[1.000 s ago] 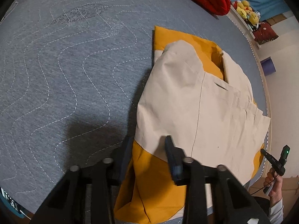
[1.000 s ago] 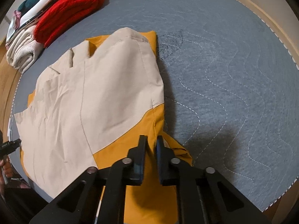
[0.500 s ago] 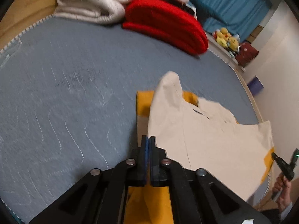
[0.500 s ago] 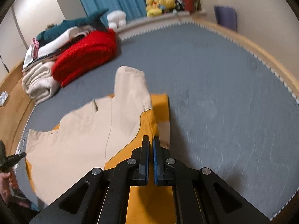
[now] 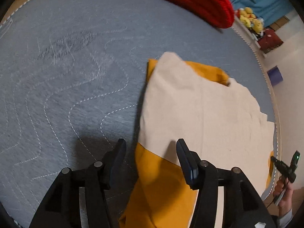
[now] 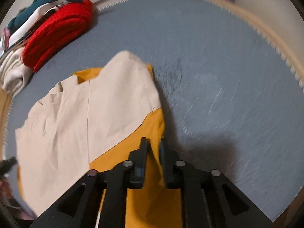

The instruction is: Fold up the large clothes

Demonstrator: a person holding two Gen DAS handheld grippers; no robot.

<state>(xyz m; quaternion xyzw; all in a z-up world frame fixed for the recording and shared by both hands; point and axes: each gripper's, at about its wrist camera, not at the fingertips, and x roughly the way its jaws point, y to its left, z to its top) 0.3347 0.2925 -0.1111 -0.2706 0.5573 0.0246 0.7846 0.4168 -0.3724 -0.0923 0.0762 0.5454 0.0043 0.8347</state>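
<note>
A large beige and orange garment (image 5: pixel 199 110) lies folded on the grey quilted bed (image 5: pixel 66 79). My left gripper (image 5: pixel 151 149) hangs just above the garment's near orange end, its jaws opening wide. The orange cloth lies between the fingers (image 5: pixel 118 153) and neither pad touches it. In the right wrist view the same garment (image 6: pixel 91 114) spreads to the left. My right gripper (image 6: pixel 153 145) is over the orange edge with its jaws opening. A ridge of orange cloth stands in the narrow gap, with neither pad seen pressing on it.
A folded red knit (image 5: pixel 190 0) (image 6: pixel 57 34) and cream and teal folded clothes (image 6: pixel 13 72) are stacked at the bed's far side. Plush toys (image 5: pixel 250 19) and a purple box (image 5: pixel 274 75) lie beyond the wooden rim (image 6: pixel 266 30). A person's hand holds a black device (image 5: pixel 286 169) at the right.
Half a second ago both grippers were shut on the orange edge. Now both pairs of jaws have parted, the left widely, and the cloth lies loose on the bed. Both views have dipped downward.
</note>
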